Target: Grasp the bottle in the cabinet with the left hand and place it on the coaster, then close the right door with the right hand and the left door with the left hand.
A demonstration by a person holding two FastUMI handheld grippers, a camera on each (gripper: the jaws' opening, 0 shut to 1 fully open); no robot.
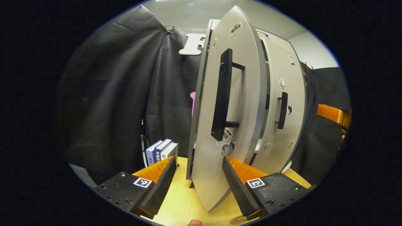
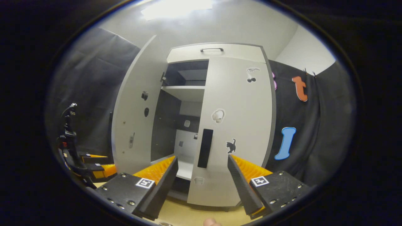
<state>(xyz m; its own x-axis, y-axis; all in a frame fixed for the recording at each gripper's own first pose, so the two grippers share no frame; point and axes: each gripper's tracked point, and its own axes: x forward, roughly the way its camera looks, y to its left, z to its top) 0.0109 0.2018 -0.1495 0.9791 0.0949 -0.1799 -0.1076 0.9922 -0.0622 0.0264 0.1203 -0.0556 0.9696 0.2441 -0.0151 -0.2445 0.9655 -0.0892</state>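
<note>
Left door (image 1: pixel 220 150) ajar, edge between left tongs (image 1: pixel 198 185), fingers apart. Right door (image 2: pixel 235 131) looks shut; right tongs (image 2: pixel 202 185) apart. Push flat near handle (image 1: pixel 222 94), twelve o'clock.

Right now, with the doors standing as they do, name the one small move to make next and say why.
Probably push the left door shut with the left tongs. The right gripper view shows the right door flat against the cabinet front, while the left door swings wide. The left gripper view has that door's outer face between the open fingers, so a forward press should close it.
</note>
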